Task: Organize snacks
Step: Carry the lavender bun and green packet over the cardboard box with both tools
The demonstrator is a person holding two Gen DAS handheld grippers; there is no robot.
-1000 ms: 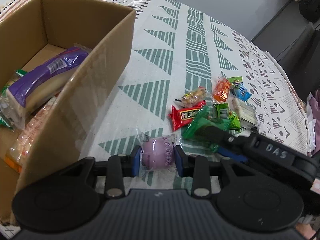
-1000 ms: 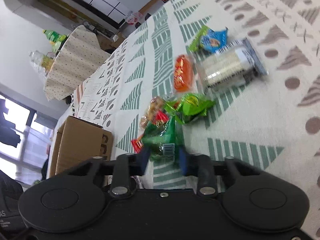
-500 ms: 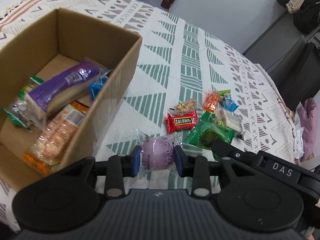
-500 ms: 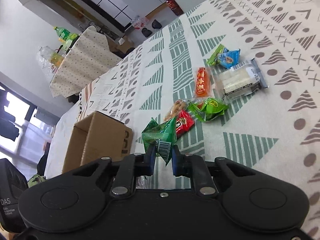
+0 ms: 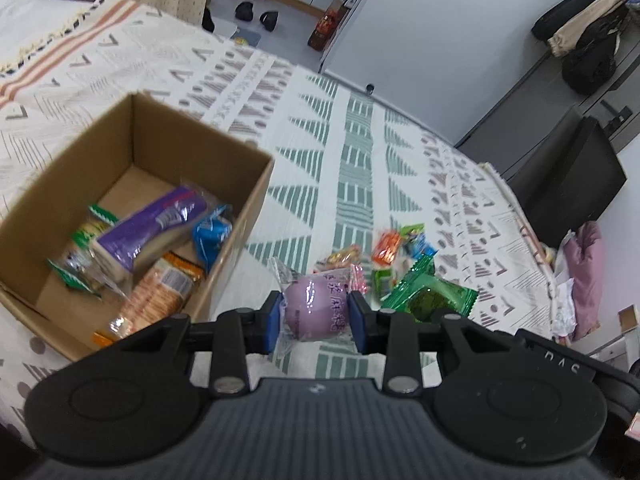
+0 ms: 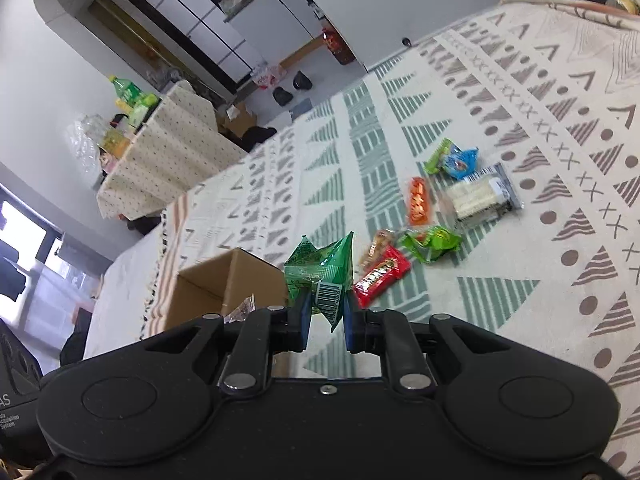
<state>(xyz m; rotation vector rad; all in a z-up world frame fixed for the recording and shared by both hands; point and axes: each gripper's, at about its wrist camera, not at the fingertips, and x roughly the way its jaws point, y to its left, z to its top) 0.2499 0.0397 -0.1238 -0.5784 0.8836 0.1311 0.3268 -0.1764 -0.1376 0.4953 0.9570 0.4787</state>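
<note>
My left gripper (image 5: 315,312) is shut on a round purple wrapped snack (image 5: 316,308) and holds it above the patterned cloth, just right of the open cardboard box (image 5: 240,208). The box holds a purple packet (image 5: 152,232), a blue packet (image 5: 210,236), crackers (image 5: 156,300) and green-edged packets. My right gripper (image 6: 325,312) is shut on a green packet (image 6: 324,276) with a barcode, lifted off the cloth; this packet also shows in the left wrist view (image 5: 432,296). The box also shows in the right wrist view (image 6: 216,288), to the left.
Loose snacks lie on the cloth: a red bar (image 6: 382,276), a light green packet (image 6: 432,242), an orange packet (image 6: 419,201), a clear cracker pack (image 6: 478,199), a blue-green packet (image 6: 454,160). A black cabinet (image 5: 568,176) stands beyond the table's right edge.
Both grippers have risen with their snacks. The left one lifted the purple snack off the cloth; the right one closed on the green packet and lifted it. More of the box interior shows.
</note>
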